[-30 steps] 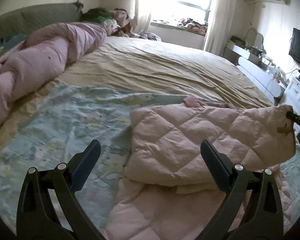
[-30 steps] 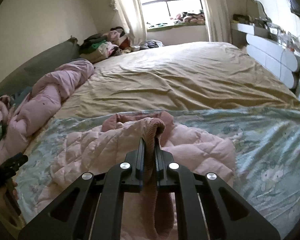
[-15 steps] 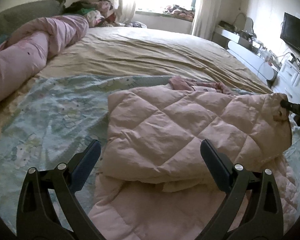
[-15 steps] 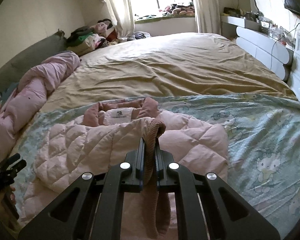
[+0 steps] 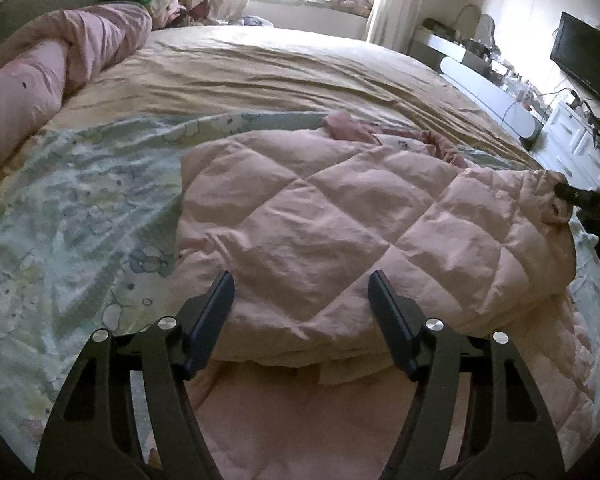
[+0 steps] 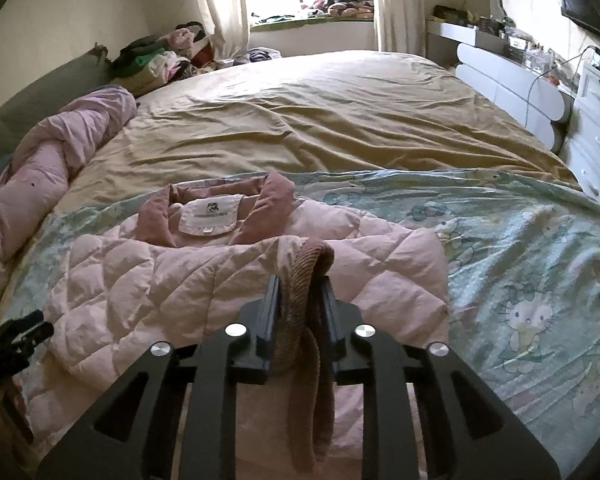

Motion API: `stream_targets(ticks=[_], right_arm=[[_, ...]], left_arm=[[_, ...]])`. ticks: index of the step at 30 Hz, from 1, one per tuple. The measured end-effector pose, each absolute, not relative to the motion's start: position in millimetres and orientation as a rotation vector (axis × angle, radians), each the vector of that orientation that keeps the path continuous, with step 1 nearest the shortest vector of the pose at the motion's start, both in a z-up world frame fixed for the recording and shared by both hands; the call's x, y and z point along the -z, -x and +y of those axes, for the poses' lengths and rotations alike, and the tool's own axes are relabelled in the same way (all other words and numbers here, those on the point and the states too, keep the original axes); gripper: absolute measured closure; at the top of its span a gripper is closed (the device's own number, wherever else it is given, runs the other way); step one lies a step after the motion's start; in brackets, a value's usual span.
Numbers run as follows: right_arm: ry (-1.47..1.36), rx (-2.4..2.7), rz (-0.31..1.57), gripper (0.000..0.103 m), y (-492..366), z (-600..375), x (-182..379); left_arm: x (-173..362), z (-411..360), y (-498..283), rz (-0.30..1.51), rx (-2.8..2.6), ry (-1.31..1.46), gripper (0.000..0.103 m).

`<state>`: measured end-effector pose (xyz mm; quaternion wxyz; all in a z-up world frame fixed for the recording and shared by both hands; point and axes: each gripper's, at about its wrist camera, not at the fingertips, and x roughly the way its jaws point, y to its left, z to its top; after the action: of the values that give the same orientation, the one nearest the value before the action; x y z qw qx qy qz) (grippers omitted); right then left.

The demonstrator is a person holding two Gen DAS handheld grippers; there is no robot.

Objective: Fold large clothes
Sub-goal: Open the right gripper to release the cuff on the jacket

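My right tool point(image 6: 298, 300) was clamped on the cuff point(image 6: 312, 264), sleeve laid leftward across the jacket point(image 5: 340, 224), frame centre, on the bed point(image 5: 280, 68). My left tool point(image 5: 302, 292) sat half open over the near fold, nearer it. Since a second before, its jaws had narrowed and the collar came into view.
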<state>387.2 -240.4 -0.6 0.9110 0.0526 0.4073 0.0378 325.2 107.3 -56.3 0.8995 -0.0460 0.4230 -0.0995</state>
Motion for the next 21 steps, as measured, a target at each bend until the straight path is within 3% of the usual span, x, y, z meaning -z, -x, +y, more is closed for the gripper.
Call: stream_targets(ticks=[7,11,14,21], right_arm=[[-0.08,-0.07,0.785,0.057,-383,-225,-16],[-0.021,-0.144,0.788,0.052,-383,-189,-19],[0.016,-0.2,0.803,0.043,-382,-163,-17],[0.095,-0.281,0.881,0.036,-384,-116,3]], left_arm=[[63,112,-329,0.907,0.206,0.107,0.041],[66,108,-329,0.919,0.196,0.08,0.041],[69,104,-329,0.925,0.19,0.053,0.041],[75,105,-329,0.937,0.191,0.05,0.041]])
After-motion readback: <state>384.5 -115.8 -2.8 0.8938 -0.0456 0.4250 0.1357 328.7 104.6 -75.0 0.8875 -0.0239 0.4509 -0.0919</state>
